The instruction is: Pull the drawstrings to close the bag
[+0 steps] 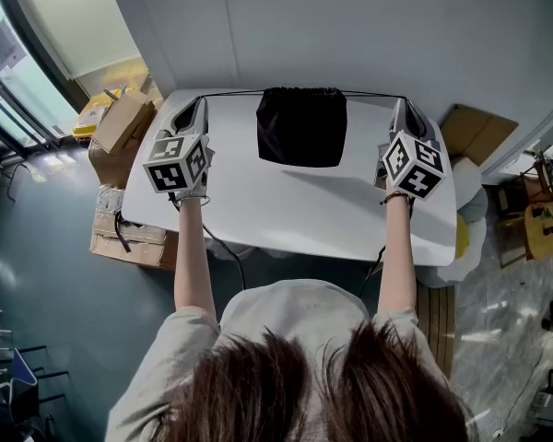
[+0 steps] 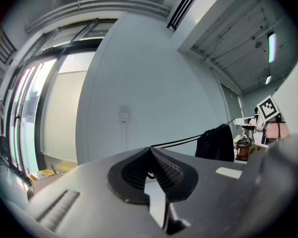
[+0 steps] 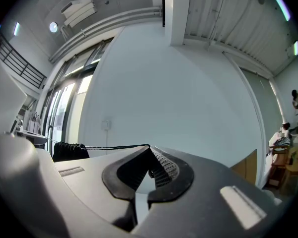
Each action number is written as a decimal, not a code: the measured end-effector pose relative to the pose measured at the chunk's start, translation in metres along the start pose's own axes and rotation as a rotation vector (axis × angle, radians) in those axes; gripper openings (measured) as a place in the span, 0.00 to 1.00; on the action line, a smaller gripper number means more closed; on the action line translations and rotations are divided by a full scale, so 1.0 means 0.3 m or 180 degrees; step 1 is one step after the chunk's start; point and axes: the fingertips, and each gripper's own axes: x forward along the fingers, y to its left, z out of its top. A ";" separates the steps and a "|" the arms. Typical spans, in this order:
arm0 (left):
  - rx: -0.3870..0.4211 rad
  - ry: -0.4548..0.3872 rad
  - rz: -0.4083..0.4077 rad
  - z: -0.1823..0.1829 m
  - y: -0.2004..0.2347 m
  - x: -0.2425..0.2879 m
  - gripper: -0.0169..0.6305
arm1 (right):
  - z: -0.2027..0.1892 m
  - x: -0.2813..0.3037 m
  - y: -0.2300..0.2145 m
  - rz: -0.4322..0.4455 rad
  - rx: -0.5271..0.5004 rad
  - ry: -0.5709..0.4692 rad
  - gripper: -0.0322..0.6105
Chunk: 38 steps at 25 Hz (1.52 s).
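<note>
The left gripper (image 2: 150, 150) is clamped tight on the end of a thin black drawstring cord (image 2: 181, 142), pinching it right at the tips. The right gripper (image 3: 150, 148) is pinched shut the same way on the opposite black cord (image 3: 114, 146). Both grippers point level. From each set of tips the cord runs inward in a straight, taut line to the small black fabric bag (image 1: 301, 127). The bag sits between the two grippers and slightly ahead of them on the rounded white table (image 1: 286, 210), its mouth bunched into gathers. I'd say the closing is nearly done. To finish it well, draw both hands apart evenly and level, so the bag doesn't slide toward one gripper. The pinch needs to be firm too, since so thin a cord could slip out of the tips.
</note>
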 end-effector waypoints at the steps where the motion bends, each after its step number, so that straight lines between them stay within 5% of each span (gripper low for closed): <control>1: -0.0001 -0.0002 -0.0002 -0.002 0.000 0.000 0.02 | -0.002 -0.001 -0.001 -0.0006 0.0000 -0.0001 0.07; 38: 0.0164 -0.0061 -0.0015 0.019 0.001 0.031 0.02 | -0.002 0.017 -0.022 -0.0084 -0.0222 -0.0033 0.07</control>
